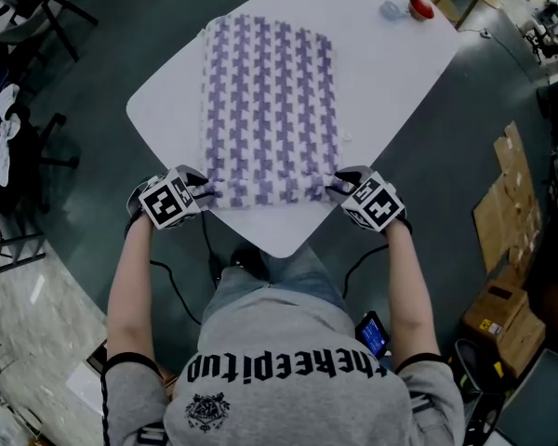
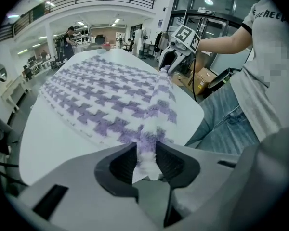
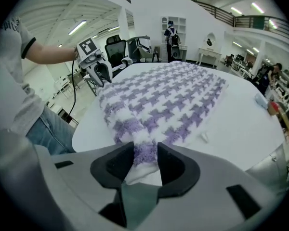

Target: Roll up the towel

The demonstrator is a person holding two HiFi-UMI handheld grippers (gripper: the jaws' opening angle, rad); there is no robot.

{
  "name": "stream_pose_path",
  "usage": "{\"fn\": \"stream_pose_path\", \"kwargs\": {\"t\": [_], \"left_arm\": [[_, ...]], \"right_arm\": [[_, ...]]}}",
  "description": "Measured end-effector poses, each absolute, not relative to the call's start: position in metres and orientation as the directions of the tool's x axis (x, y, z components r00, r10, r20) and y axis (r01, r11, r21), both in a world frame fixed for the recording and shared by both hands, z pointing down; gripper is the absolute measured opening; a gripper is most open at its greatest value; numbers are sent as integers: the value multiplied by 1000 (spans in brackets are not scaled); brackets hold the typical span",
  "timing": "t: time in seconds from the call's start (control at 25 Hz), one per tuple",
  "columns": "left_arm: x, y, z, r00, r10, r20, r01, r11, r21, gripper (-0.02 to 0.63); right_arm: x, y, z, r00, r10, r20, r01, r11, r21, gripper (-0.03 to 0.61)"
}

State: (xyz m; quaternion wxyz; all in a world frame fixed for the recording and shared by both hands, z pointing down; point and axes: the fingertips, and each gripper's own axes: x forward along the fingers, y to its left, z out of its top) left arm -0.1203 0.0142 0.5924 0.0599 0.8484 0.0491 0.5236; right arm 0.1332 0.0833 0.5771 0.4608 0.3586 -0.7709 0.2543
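Note:
A purple-and-white houndstooth towel (image 1: 270,100) lies spread flat on the white table (image 1: 381,63), with its near edge rolled into a thin ridge. My left gripper (image 1: 205,193) is shut on the left end of that rolled edge, and the fabric fills the gap between its pads (image 2: 145,160). My right gripper (image 1: 335,186) is shut on the right end in the same way (image 3: 145,160). Each gripper view shows the towel (image 2: 111,95) (image 3: 173,95) running away across the table, with the other gripper (image 2: 164,70) (image 3: 98,73) at the ridge's far end.
A red object (image 1: 420,7) and a small bluish one (image 1: 391,10) sit at the table's far right corner. A small white scrap (image 3: 203,137) lies beside the towel. Cardboard boxes (image 1: 507,212) stand on the floor at the right, a chair (image 1: 19,147) at the left.

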Motion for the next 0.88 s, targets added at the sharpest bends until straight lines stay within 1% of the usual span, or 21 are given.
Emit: {"fn": "stream_pose_path", "kwargs": {"t": [0.16, 0.28, 0.4, 0.52, 0.64, 0.72, 0.8, 0.88], "left_arm": [[-120, 9, 591, 435, 120, 892, 11, -992, 127, 133], [-117, 9, 594, 444, 101, 890, 48, -995, 89, 143], [-115, 6, 574, 484, 4, 875, 58, -998, -27, 143], [-115, 18, 542, 534, -77, 842, 71, -988, -135, 143], [-112, 36, 543, 510, -77, 857, 144, -974, -173, 168], [-110, 43, 562, 471, -73, 879, 179, -968, -177, 185], [-108, 46, 581, 450, -62, 891, 181, -971, -158, 200], [-105, 48, 593, 443, -49, 895, 170, -976, -138, 201]], "right_arm": [[135, 77, 576, -268, -350, 897, -800, 600, -5, 147], [134, 75, 587, -243, -331, 912, -789, 615, 13, 139], [134, 77, 592, -243, -331, 912, -800, 600, 5, 132], [133, 85, 581, -267, -366, 892, -824, 567, -14, 135], [134, 83, 565, -281, -408, 868, -826, 563, -3, 138], [139, 78, 556, -259, -446, 857, -819, 571, 49, 150], [147, 72, 547, -211, -501, 839, -817, 561, 130, 152], [154, 68, 538, -173, -544, 821, -813, 550, 193, 156]]}}
